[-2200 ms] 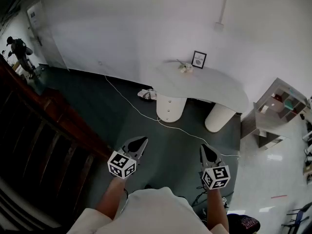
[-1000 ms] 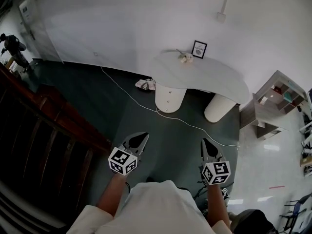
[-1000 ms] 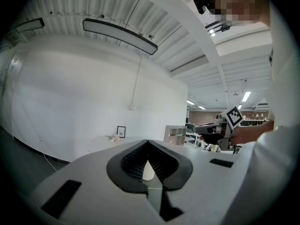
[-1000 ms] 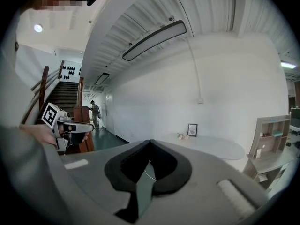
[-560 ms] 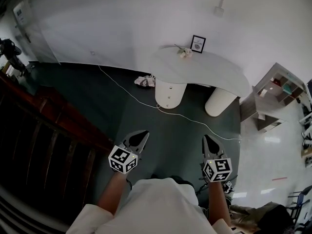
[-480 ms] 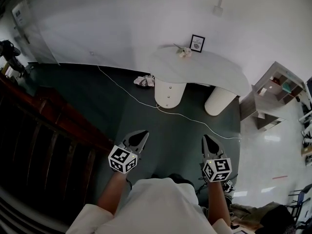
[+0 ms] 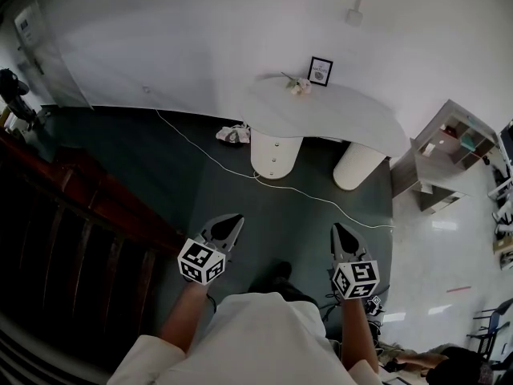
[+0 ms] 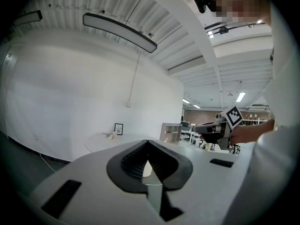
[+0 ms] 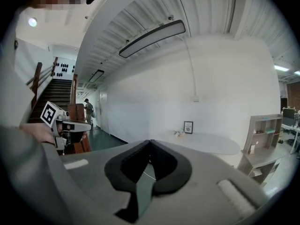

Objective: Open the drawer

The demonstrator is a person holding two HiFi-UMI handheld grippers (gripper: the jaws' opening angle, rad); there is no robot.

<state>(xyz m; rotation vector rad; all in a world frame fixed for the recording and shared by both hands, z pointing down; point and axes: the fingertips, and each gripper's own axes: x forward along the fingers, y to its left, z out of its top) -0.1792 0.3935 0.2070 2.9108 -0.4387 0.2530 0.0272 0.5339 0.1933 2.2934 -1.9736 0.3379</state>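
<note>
Dark green floor (image 7: 160, 159) ran to a white wall, well ahead of the 2 grippers. Left gripper (image 7: 234, 222) and right gripper (image 7: 340, 231) were closed on nothing, held side by side. Between them a dark shoe (image 7: 276, 273) had come into view since a moment earlier, so the person was probably walking closer. No drawer was reached. It likely sat in the white pedestal (image 7: 272, 152) with 2 knobs, under the table (image 7: 345, 123), well apart.

The wall (image 7: 200, 38) ahead of the left gripper (image 7: 232, 222) is brightly lit; the staircase (image 7: 88, 195) beside it is shadowed; edges are bent.
</note>
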